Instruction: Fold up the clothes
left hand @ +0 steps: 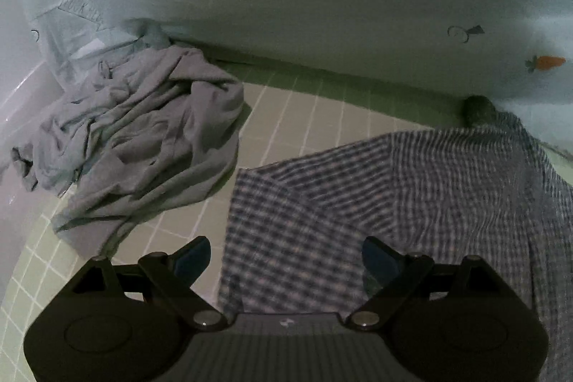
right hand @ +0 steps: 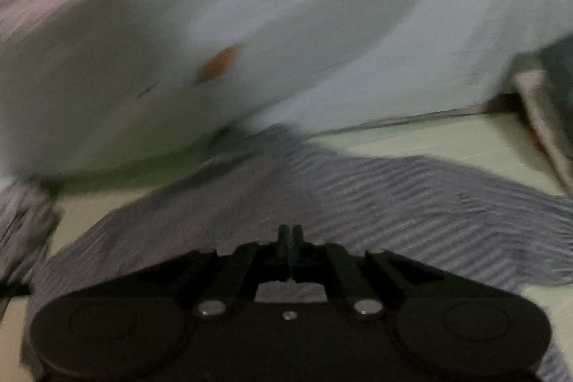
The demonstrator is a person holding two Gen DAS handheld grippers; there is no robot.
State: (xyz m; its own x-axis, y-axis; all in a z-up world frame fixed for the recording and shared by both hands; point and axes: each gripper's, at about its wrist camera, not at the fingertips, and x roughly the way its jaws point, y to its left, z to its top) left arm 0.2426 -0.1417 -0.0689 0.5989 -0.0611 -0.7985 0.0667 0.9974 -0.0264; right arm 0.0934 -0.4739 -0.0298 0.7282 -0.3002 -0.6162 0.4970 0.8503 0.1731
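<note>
A blue and white checked shirt [left hand: 394, 196] lies spread on a green grid-patterned surface [left hand: 297, 110]. Its far right part rises to a peak. My left gripper [left hand: 286, 249] hovers over the shirt's near left edge, jaws wide open with nothing between them. In the blurred right wrist view the same shirt [right hand: 394, 196] stretches away from my right gripper [right hand: 290, 233]. Its fingers are pressed together at the shirt's near edge, pinching the fabric. A crumpled grey garment [left hand: 143, 138] lies in a heap at the left, apart from both grippers.
White bedding [left hand: 358, 6] printed with small drawings and an orange carrot [left hand: 546, 62] rises behind the green surface. It fills the upper part of the right wrist view [right hand: 286, 24]. A pale smooth edge [left hand: 14, 117] borders the far left.
</note>
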